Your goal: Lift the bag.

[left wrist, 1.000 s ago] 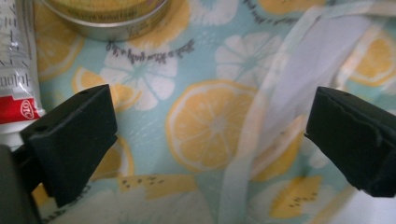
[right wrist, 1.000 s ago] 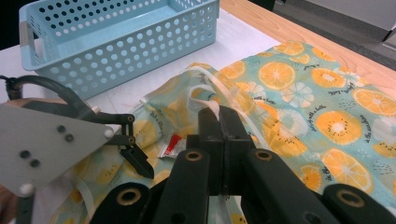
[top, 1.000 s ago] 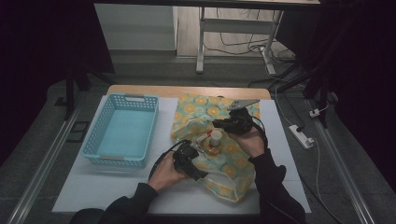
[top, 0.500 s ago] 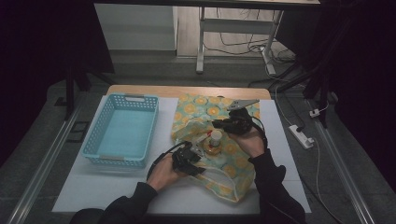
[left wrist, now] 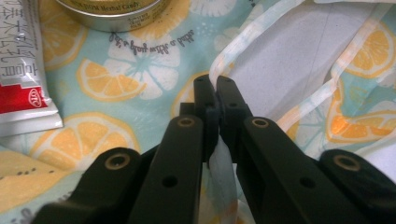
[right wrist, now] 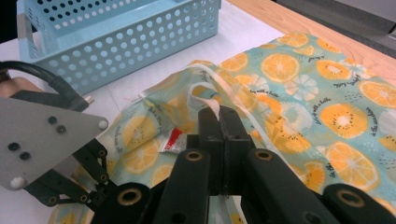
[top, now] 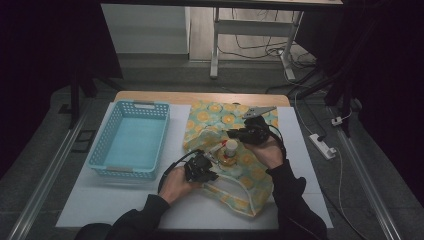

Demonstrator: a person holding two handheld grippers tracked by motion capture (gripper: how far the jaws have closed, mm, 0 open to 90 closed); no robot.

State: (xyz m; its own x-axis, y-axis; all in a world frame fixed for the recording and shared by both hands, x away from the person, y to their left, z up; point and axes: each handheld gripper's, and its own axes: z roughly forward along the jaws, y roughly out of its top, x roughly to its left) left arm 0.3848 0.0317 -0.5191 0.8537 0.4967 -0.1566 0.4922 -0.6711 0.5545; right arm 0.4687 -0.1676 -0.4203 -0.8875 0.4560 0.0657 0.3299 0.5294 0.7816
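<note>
Room: dark around the edges, a grey floor with cables, and a metal frame behind the worktop [top: 125, 200].
Worktop: white sheet over a wooden top, lit from above; a person's two forearms in dark sleeves come in from the near edge.
Basket: a light blue perforated basket [top: 131, 140] stands on the left part of the worktop, just beside the bag.
Bag: a cloth bag [top: 235, 150] printed with orange slices lies flat to the right of the basket; its pale strap edges [left wrist: 280, 70] curl up at the open near end.
Left tongs: the left tongs [top: 202, 167] sit at the near left edge of the bag; their jaws have just been closing and now pinch a pale strip of the bag's hem [left wrist: 219, 172] between them.
Right tongs: the right tongs [top: 239, 135] are over the middle of the bag, jaws closed tight on a white strap loop [right wrist: 210, 100] of the bag.
Tin: a round metal tin [left wrist: 112, 11] lies on the bag fabric ahead of the left tongs.
Packet: a red and silver packet [left wrist: 23, 70] lies on the fabric beside the tin.
Bottle: a small white-capped bottle [top: 231, 149] stands on the bag between the two tongs.
</note>
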